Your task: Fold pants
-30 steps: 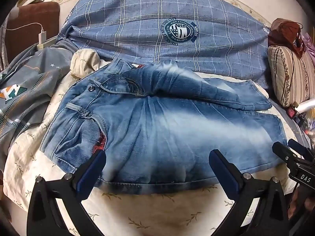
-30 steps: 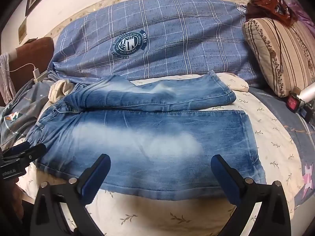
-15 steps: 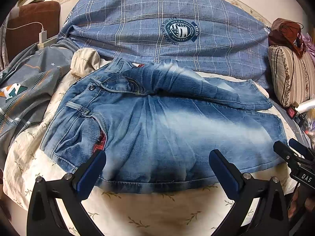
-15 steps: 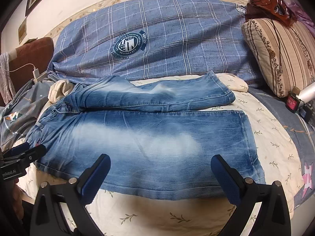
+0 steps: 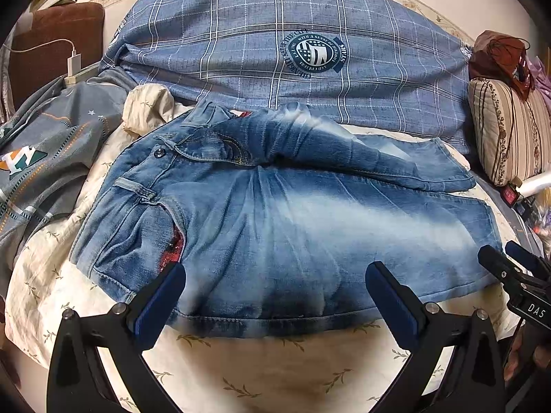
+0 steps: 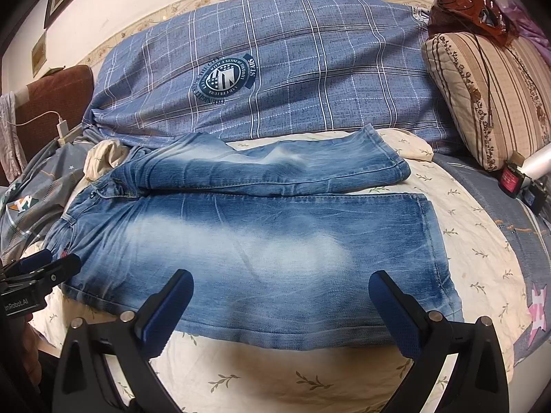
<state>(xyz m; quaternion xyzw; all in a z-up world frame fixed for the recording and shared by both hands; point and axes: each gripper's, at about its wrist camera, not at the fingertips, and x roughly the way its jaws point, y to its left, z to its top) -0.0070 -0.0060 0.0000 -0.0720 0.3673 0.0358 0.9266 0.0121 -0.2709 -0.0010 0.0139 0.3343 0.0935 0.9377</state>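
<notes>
On the bed (image 6: pixel 310 371), jeans (image 6: pixel 261 247) lie flat, legs side by side. Left gripper (image 5: pixel 275 296) and right gripper (image 6: pixel 280 304), both spread wide and empty, barely shifted over the last second; folding not started.

The pants (image 6: pixel 261 241) lie flat across the bed (image 6: pixel 482 258), waistband to the left, leg ends to the right, the far leg lying just behind the near one. Behind them a quilt (image 6: pixel 310 69) is heaped against the wall. A pillow (image 6: pixel 489 96) stands at the right, a bag (image 6: pixel 465 0) on top of it. A second quilt (image 5: pixel 44 158) lies left of the waistband. Both tongs hang before the pants' near edge.
</notes>
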